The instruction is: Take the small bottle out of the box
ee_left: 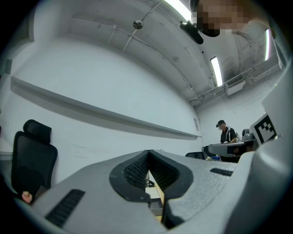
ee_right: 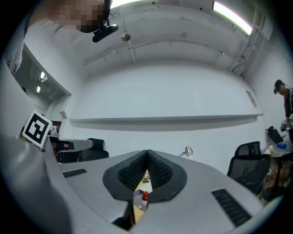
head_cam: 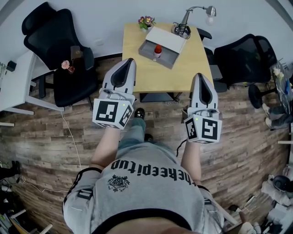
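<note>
A small bottle with a red cap stands in the open grey box on a light wooden table. The box's white lid leans back behind it. My left gripper is shut and empty, short of the table's near left edge. At the near right edge my right gripper is held shut, also empty. In the right gripper view the bottle shows through the notch behind the closed fingertips. The left gripper view shows the table edge beyond the closed jaws.
A small flower pot and a desk lamp stand at the table's far edge. Black office chairs stand left and right of the table. A white desk is at far left. A person stands in the background.
</note>
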`<state>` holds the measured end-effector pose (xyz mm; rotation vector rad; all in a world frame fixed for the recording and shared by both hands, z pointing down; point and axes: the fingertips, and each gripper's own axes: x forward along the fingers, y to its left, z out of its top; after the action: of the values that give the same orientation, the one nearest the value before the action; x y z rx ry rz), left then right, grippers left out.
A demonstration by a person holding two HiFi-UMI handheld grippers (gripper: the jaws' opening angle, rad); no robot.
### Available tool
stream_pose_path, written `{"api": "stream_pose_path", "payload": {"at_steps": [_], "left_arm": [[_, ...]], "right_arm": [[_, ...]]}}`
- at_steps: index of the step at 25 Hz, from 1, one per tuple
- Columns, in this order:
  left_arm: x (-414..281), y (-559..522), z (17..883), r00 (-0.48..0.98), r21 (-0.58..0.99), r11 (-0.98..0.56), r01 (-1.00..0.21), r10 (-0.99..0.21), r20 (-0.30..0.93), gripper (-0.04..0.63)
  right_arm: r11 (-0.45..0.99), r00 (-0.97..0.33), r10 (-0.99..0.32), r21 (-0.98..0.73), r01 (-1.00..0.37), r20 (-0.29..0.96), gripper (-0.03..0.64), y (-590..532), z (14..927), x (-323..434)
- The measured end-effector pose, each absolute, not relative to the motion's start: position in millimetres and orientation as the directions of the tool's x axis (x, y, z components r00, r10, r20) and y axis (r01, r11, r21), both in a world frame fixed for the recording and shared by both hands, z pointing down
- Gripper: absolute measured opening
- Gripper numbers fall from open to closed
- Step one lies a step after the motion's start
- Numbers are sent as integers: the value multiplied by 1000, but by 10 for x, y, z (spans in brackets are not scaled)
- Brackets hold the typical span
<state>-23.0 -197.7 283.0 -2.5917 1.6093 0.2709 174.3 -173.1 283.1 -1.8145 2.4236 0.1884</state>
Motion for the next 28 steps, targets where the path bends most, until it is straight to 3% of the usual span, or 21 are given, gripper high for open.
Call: {"api": "stream_pose_path", "payload": {"at_steps": [28], "left_arm": [[-151, -4132, 2887, 552, 31, -565, -825, -816, -170, 3]], "right_arm": [[174, -178, -975, 41, -984, -132, 1, -3702, 2880, 1674]]}}
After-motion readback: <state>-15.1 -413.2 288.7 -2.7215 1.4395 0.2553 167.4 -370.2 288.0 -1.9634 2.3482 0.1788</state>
